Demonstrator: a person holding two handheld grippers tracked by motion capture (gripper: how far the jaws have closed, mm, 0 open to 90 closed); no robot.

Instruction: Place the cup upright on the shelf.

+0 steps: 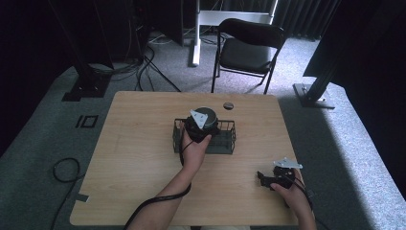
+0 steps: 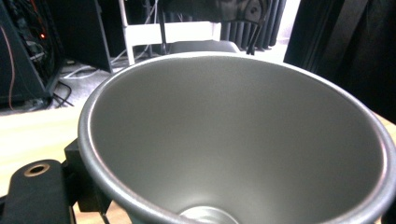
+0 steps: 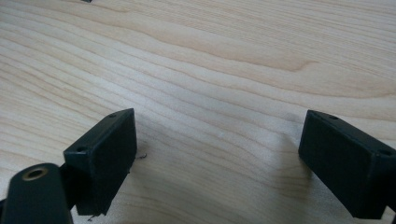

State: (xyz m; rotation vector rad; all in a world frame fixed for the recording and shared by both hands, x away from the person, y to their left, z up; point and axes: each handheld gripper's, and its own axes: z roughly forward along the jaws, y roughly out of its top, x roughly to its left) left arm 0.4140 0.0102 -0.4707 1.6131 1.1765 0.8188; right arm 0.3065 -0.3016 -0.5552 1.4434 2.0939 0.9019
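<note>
The high view looks forward and down on the whole tabletop (image 1: 143,143) — the right gripper view sees its wood grain very close; the left gripper view faces into a metal bowl (image 2: 233,140).

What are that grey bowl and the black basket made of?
The bowl looks like metal with a dull satin finish: smooth grey walls with a soft sheen and a brighter rolled rim. The basket seems to be thin black wire, likely coated metal, since the table, pale wood-grain, shows through its mesh.
</note>
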